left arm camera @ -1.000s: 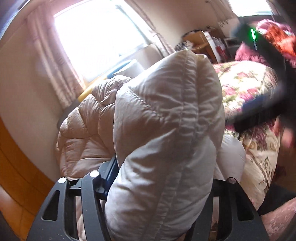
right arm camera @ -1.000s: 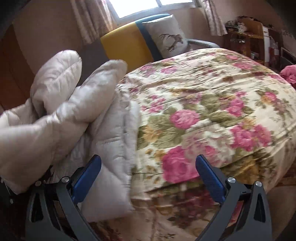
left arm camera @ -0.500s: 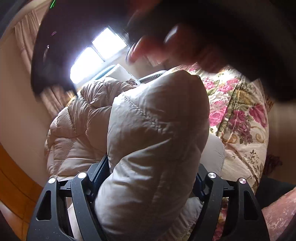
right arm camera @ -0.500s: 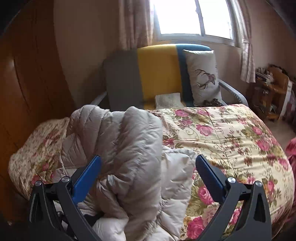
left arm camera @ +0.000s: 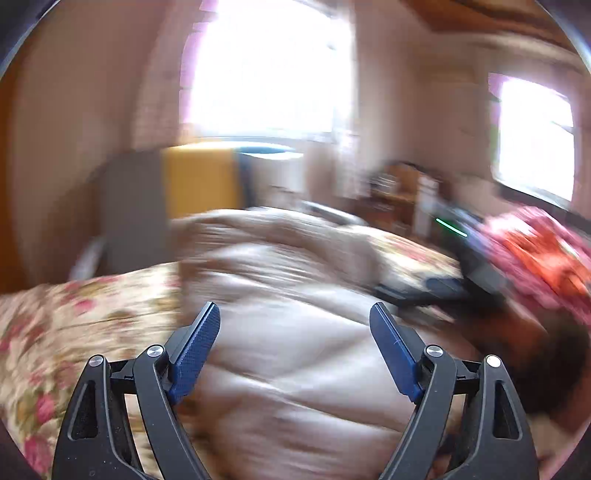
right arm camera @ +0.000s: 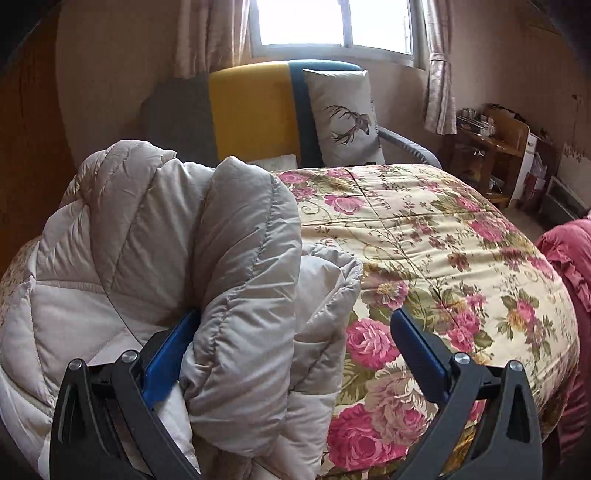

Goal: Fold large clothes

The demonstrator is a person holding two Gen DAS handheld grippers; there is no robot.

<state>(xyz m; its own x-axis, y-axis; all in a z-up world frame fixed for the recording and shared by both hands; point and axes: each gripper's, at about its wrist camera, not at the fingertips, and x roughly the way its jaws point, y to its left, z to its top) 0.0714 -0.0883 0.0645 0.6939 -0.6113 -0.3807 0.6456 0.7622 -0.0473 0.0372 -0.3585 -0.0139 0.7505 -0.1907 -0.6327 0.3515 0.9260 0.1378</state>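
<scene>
The left claw [left arm camera: 294,325] stands released, its jaws having just been opening; the blue pads [left arm camera: 195,343] are spread wide and clear of the puffy beige jacket [left arm camera: 295,369], which lies below and between them without being pressed. That view is heavily smeared, so little finer detail can be told. The right claw [right arm camera: 299,332] is also spread wide: a thick fold of the jacket [right arm camera: 243,295] bulges up between its pads, brushing the left-hand blue pad [right arm camera: 170,354], while the right-hand pad hangs free over the floral bedspread [right arm camera: 443,240], so nothing is clenched. The jacket sits bunched at the left end of the bed, heaped on the bedspread, with a paler inner panel [right arm camera: 325,288] spilling toward the bed's middle. Beyond the jacket, against the wall, stands a chair with grey, yellow and blue panels [right arm camera: 251,110], and a deer-print cushion [right arm camera: 343,114] leans on it (antlers plainly visible). Above the chair is a bright window [right arm camera: 332,26] with curtains; to the right of the bed, a wooden shelf unit [right arm camera: 495,147] holds clutter.
</scene>
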